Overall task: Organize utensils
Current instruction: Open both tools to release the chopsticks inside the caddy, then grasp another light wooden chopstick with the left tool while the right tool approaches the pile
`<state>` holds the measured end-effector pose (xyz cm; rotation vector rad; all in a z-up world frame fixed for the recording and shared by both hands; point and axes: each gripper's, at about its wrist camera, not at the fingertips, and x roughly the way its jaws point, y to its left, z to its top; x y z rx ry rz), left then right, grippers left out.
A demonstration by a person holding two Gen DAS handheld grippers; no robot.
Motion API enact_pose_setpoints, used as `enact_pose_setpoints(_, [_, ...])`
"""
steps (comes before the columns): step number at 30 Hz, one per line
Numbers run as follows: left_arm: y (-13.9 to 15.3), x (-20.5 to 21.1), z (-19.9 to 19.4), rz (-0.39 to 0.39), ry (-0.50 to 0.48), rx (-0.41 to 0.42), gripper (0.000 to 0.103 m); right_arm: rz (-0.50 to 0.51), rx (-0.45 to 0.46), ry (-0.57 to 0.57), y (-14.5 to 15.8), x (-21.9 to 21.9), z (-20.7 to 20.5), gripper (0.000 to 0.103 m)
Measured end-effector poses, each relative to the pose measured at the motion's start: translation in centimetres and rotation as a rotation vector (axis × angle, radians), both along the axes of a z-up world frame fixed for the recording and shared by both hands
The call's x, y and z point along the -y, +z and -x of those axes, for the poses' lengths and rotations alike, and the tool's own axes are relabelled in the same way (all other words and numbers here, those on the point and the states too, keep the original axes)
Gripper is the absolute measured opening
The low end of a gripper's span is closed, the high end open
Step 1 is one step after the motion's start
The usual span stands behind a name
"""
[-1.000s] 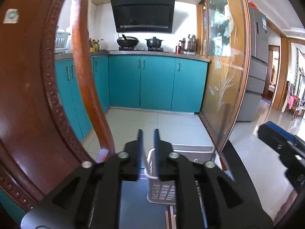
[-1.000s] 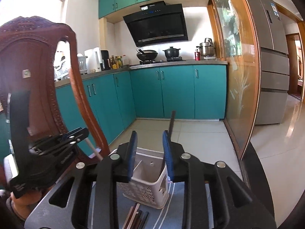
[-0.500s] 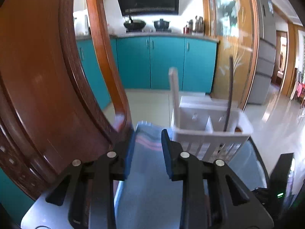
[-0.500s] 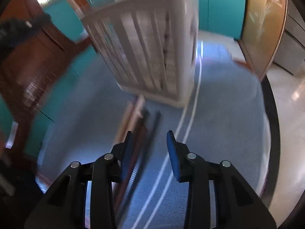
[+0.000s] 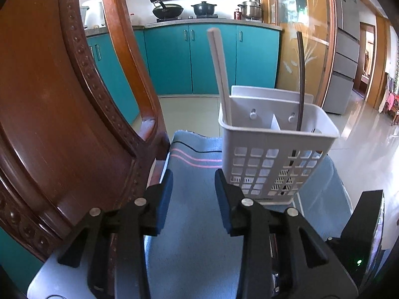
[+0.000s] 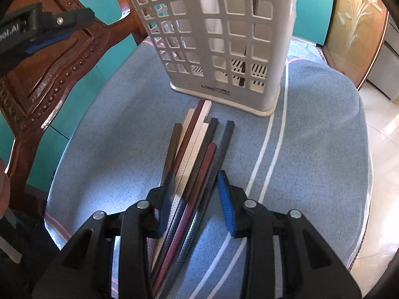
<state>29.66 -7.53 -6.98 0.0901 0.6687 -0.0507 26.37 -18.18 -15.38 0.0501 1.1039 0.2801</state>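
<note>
Blue cloth [image 6: 311, 149] lies under your downward-tilted right tongs [image 6: 195, 194], spread, jaws just closing around ribbed square chopsticks [image 6: 197, 154]; left tongs [image 5: 192, 194] spread, widening, before latticed plastic caddy [image 5: 271, 164].

Matt white plastic basket [image 6: 217, 37]; fuzzy blue cloth [image 6: 311, 149]; textured chopsticks [image 6: 197, 154]; glossy carved wooden chair [image 5: 49, 114].

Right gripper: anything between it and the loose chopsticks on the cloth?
Nothing visible. The right gripper hangs directly over the bundle of chopsticks on the blue cloth, jaws apart around them and not pressing. The white holder stands clear beyond their far ends.
</note>
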Motion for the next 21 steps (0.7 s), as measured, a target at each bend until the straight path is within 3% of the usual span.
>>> enact_pose_setpoints(5, [-0.5, 0.5, 0.1, -0.011, -0.015, -0.008, 0.038, 0.006, 0.000, -0.001, 0.2, 1.0, 0.4, 0.017])
enact_pose_setpoints(12, [-1.6, 1.2, -0.1, -0.024, -0.035, -0.040, 0.040, 0.014, -0.033, -0.032, 0.1, 3.1, 0.1, 0.017])
enact_pose_setpoints(21, [-4.9, 1.4, 0.7, -0.027, -0.100, -0.169, 0.040, 0.020, -0.047, -0.071, 0.3, 5.4, 0.1, 0.024])
